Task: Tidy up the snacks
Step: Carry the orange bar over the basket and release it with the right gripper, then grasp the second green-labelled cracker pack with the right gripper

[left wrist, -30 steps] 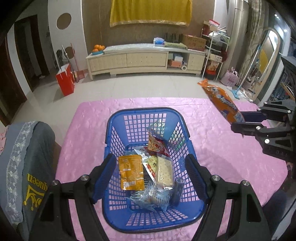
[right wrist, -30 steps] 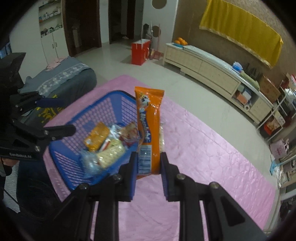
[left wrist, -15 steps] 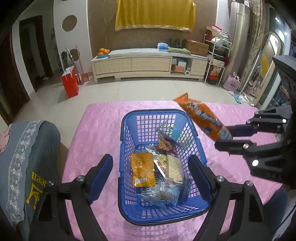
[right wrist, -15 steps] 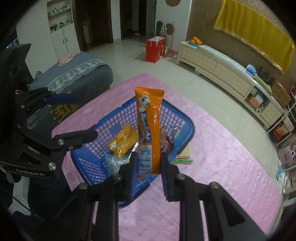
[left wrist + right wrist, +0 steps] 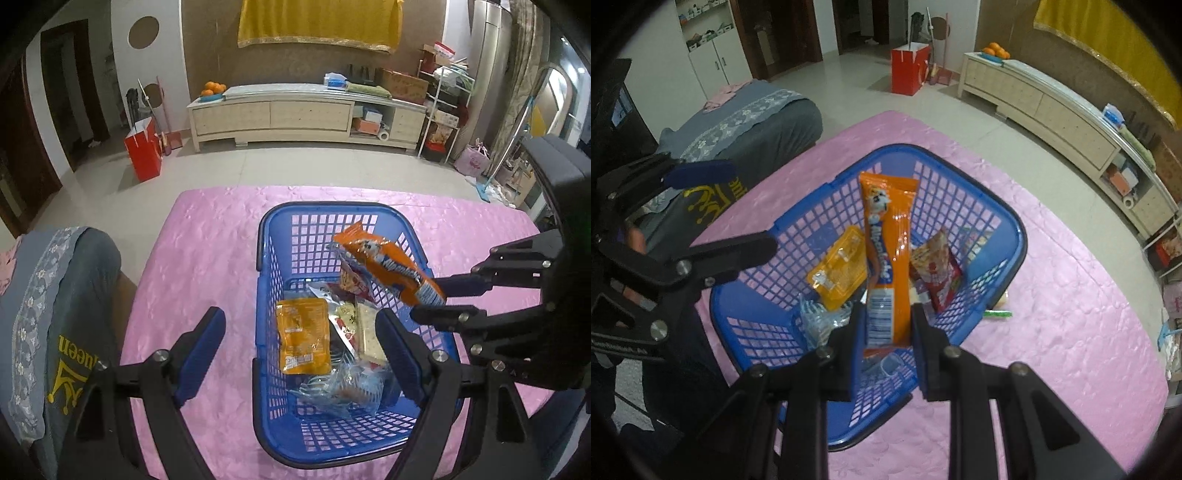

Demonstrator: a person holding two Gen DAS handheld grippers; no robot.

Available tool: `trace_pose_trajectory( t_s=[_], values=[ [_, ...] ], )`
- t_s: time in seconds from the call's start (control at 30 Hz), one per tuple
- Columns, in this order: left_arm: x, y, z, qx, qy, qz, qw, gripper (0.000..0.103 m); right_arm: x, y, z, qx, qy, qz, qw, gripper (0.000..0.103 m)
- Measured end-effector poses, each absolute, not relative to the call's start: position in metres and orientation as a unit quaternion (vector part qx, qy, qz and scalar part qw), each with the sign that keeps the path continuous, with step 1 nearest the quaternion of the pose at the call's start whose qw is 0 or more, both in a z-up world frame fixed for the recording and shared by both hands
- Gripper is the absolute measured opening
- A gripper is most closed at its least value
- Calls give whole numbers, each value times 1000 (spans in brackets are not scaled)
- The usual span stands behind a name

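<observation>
At the centre of both views stands a blue plastic basket [image 5: 273,236] with lattice walls, resting on a surface draped in a pink cloth [image 5: 207,243]. Inside it, toward the left in the left wrist view, lies a flat orange pouch [image 5: 303,335]; just beside it to the right lie a pale cracker pack [image 5: 367,332] and a red-printed snack packet [image 5: 934,269], which leans toward the basket's right wall in the right wrist view. At the near end of the basket sits a crumpled clear wrapper [image 5: 340,391].

The right gripper [image 5: 886,332] is closed on the lower, barcode end of a long orange snack pack [image 5: 888,251]. The pack stands up between the narrow jaws and hangs over the basket's interior, its top end above the far wall in the right wrist view; in the left wrist view it slants from the right toward the basket's middle.

The left gripper [image 5: 303,332] holds nothing. Its jaws have just been opening and stand wide, one finger over the pink cloth left of the basket, the other over the contents near the right wall.

Outside the basket, on the cloth by its right corner in the right wrist view, lies a small green-edged packet [image 5: 997,313].
</observation>
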State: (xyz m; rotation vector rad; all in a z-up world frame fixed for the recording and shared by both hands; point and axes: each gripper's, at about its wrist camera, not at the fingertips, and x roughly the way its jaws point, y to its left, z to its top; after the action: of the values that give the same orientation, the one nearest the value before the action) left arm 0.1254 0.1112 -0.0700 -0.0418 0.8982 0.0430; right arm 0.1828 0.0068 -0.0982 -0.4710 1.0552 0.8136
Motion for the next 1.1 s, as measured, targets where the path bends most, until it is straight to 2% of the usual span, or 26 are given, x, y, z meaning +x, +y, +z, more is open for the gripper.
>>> trace_pose_trajectory(
  t_s=[0.13,0.2,0.27,0.3,0.77,1.1],
  values=[
    [126,107,-67,-16,432,18,902,82,185,1,-93,-213,483,368,765,30],
    [125,107,-66,-12,428,14,904,82,186,-2,-90,-209,482,374,764,36],
    [125,106,-65,-5,427,17,904,82,186,-6,-86,-205,475,376,768,53],
    [126,106,-65,-2,428,19,904,82,187,-9,-83,-199,473,378,770,55],
    [162,93,-68,5,444,15,896,82,246,-65,-73,-151,482,316,803,61],
    [208,82,-89,6,479,3,878,82,289,-79,-118,-190,510,256,799,61]
  ],
)
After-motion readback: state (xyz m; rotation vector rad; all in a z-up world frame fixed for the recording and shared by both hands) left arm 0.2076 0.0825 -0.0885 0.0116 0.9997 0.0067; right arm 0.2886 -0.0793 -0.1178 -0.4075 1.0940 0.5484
